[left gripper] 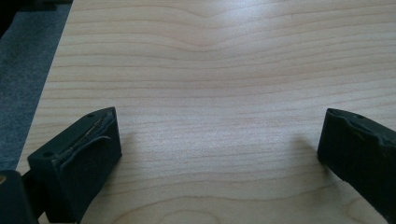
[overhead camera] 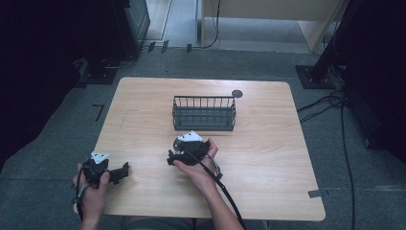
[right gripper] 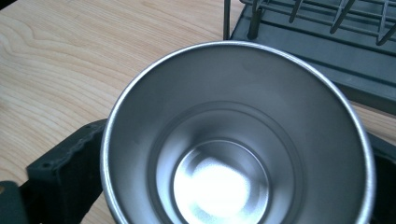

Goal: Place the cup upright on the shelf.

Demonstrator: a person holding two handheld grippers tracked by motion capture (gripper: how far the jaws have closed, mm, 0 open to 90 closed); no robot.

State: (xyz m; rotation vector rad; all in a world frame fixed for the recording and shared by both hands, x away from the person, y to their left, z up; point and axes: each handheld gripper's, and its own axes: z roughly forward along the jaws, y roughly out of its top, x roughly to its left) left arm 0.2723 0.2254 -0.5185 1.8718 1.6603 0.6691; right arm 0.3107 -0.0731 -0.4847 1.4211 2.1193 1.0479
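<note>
Left tool (overhead camera: 125,171) near the bench's (overhead camera: 268,158) front left corner, jaws wide apart, nothing between them, bare wood under it. Right tool (overhead camera: 171,158) around mid-bench, a bit toward the front edge, clamped on a steel cup (right gripper: 236,140); the cup sits between its jaws, open mouth facing the camera, inside empty. Just beyond the cup, a dark wire rack (overhead camera: 204,114) stands toward the far edge, near but apart from it.
</note>
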